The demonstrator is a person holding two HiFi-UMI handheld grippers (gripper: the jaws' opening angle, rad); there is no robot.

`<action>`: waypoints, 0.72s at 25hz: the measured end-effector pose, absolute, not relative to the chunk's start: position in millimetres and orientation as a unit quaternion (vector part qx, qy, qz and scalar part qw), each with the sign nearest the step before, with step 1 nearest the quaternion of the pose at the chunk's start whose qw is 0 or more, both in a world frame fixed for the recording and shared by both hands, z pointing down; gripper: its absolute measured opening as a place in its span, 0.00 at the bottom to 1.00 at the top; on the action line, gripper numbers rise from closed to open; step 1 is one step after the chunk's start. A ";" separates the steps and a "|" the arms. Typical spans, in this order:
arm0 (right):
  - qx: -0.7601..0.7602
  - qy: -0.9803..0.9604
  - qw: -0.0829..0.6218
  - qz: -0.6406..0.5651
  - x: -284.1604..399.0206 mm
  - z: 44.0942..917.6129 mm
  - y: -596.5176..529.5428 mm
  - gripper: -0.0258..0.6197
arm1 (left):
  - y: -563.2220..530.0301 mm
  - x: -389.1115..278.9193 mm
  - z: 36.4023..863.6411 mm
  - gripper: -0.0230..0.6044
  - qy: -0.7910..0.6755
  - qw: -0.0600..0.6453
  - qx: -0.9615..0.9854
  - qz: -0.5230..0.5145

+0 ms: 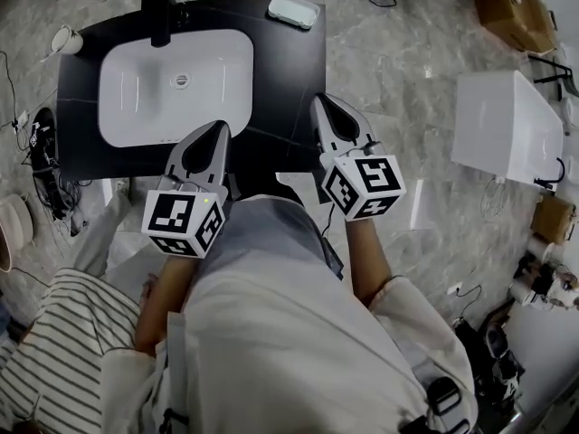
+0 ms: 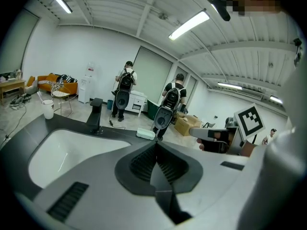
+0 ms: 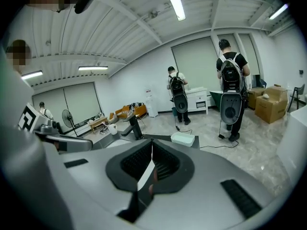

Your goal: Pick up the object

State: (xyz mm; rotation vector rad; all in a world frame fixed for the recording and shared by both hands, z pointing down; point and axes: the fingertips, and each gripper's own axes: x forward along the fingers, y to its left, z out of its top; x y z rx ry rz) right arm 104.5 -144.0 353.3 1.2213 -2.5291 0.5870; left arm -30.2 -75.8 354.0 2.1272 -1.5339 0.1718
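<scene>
A small pale lidded box [image 1: 294, 10] lies at the far right corner of the black counter [image 1: 289, 80], and a white cup [image 1: 65, 40] stands at its left end. The box [image 2: 145, 134] and cup [image 2: 48, 108] also show in the left gripper view, and the box [image 3: 183, 139] in the right gripper view. My left gripper [image 1: 220, 130] hovers over the counter's near edge by the white basin [image 1: 172, 84], jaws shut and empty. My right gripper [image 1: 323, 103] is held beside it at the counter's right edge, also shut on nothing. Both jaw pairs meet in a closed seam in their own views, the left gripper [image 2: 156, 145] and the right gripper [image 3: 152, 145].
A black faucet [image 1: 160, 7] rises behind the basin. On the marble floor stand a white bin [image 1: 507, 125] at right and cardboard boxes [image 1: 511, 12] at far right, with cables around. Two people with backpacks [image 2: 125, 91] stand beyond the counter.
</scene>
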 end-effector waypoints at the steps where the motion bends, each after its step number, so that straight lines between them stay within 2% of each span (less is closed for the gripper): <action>1: 0.422 -0.873 0.139 0.200 104.1 354.0 -146.1 0.06 | -75.3 -30.5 355.0 0.04 -0.564 0.255 0.783 0.063; 18: 0.402 -0.879 0.187 0.176 99.6 367.6 -173.2 0.06 | -76.8 -29.0 368.6 0.04 -0.573 0.280 0.769 0.044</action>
